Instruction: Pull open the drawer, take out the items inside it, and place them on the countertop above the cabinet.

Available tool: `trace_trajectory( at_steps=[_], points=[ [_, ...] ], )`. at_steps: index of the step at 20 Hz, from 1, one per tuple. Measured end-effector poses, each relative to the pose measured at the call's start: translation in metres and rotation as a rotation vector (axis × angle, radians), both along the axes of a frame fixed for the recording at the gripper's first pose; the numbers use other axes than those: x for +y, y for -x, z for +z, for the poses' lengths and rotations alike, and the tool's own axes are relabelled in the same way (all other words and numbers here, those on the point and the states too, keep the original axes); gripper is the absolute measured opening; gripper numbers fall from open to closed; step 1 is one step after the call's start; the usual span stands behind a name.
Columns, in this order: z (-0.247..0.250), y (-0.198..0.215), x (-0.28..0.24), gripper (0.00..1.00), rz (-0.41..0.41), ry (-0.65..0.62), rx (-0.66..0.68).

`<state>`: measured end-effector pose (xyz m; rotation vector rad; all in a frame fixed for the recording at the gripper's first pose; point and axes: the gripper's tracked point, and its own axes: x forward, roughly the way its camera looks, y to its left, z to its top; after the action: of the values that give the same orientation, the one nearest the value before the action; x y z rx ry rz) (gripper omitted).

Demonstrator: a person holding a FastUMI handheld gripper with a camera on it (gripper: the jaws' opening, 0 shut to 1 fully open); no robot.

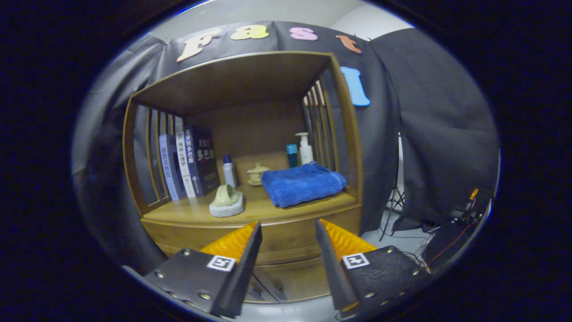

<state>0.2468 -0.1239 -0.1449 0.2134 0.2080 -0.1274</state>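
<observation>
A wooden cabinet [134,147] stands ahead, with an open shelf space above its countertop [187,210]. The drawer front [286,243] below the countertop looks closed, and it lies just beyond my fingertips. My gripper [288,230] is open, with nothing between its fingers. A folded blue towel [301,183] lies on the countertop at the right. A pale green item on a white round base [227,201] sits near the countertop's front edge. What lies inside the drawer is hidden.
Several books [187,163] stand at the left of the shelf. A small bottle [229,172], a lidded cup [258,173], a teal bottle [292,155] and a pump bottle [305,149] stand behind the towel. A light stand [393,201] and cables [447,241] are at the right.
</observation>
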Motion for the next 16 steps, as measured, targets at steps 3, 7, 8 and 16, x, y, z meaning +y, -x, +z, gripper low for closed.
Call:
trace_trajectory(
  at_steps=[3,7,8,16],
  points=[
    [-0.003,0.012,-0.019,0.64,0.094,-0.026,-0.024],
    [-0.027,0.021,-0.068,0.64,0.169,-0.018,0.013],
    [-0.035,0.022,-0.083,0.64,0.173,-0.023,0.023],
    [-0.095,0.028,-0.175,0.64,0.219,0.004,0.092]
  ],
)
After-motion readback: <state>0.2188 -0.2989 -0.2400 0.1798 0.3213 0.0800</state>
